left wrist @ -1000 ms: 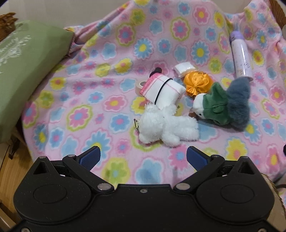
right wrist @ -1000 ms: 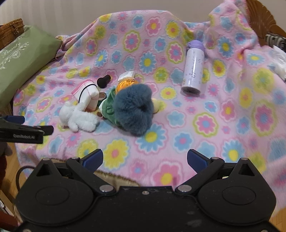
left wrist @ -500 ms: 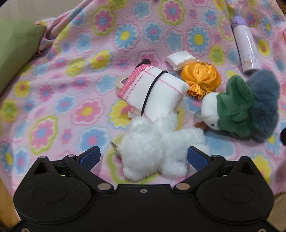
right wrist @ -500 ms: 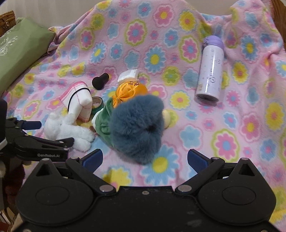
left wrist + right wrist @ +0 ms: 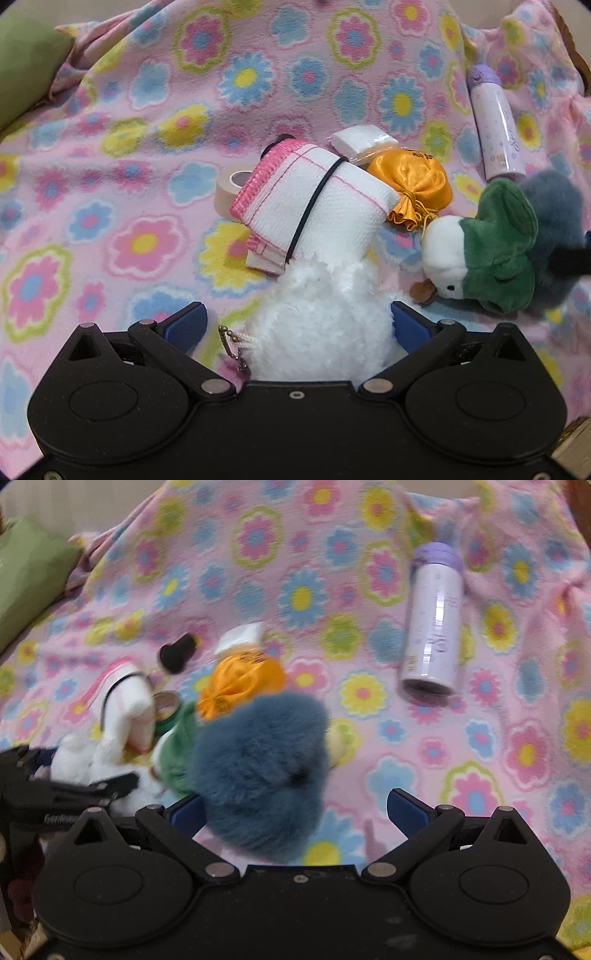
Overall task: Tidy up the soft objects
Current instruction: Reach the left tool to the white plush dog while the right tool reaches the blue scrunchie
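Observation:
A white fluffy plush (image 5: 317, 317) with a bead chain lies on the flowered pink blanket (image 5: 110, 155). My left gripper (image 5: 297, 325) is open with the plush between its blue fingers. A rolled white cloth (image 5: 317, 206) with pink trim and a black band leans on the plush. A blue-grey furry plush (image 5: 262, 771) lies between the open fingers of my right gripper (image 5: 295, 812), nearer the left one. A green-hooded white duck plush (image 5: 480, 251) and an orange satin pouch (image 5: 413, 184) lie between the two.
A lilac bottle (image 5: 434, 627) lies at the back right. A tape roll (image 5: 229, 188), a white packet (image 5: 360, 142) and a small black object (image 5: 179, 653) sit around the cloth. A green cushion (image 5: 26, 579) lies at the left edge.
Both grippers have moved forward and down. The white plush now sits between the left fingers and the blue-grey plush between the right fingers. Both stay open.

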The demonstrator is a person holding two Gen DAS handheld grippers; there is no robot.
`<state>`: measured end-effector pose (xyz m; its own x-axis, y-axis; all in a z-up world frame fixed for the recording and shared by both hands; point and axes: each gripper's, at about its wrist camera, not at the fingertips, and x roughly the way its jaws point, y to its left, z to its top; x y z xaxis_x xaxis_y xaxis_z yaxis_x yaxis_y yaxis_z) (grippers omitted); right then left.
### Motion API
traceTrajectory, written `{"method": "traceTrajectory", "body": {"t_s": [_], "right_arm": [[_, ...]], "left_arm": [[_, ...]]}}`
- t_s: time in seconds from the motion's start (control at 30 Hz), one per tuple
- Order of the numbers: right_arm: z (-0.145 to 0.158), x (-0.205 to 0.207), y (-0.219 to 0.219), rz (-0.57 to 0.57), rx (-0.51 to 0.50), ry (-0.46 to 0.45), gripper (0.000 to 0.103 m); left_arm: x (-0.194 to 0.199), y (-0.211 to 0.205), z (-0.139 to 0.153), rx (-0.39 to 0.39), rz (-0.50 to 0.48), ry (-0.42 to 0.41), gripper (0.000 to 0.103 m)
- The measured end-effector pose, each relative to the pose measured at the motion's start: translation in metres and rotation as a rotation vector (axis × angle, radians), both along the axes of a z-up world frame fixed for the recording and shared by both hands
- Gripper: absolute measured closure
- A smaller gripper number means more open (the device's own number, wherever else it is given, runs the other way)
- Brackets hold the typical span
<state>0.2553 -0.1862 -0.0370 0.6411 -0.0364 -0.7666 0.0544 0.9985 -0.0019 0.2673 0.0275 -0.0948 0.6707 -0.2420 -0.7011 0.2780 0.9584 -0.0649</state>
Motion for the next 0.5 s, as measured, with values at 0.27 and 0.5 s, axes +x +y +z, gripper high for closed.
{"method": "traceTrajectory", "body": {"t_s": [0.27,0.5], "right_arm": [[-0.001,0.0,-0.053,-0.211,-0.004,0.0,0.002],[-0.003,-0.002,-0.046,-0.163,0.009,-0.024,0.001]], "left_arm": [[-0.001,0.0,-0.002,0.001,-0.003,-0.003,0.002],[0.0,0.0,-0.002,0.004,-0.004,-0.002,0.002]]}}
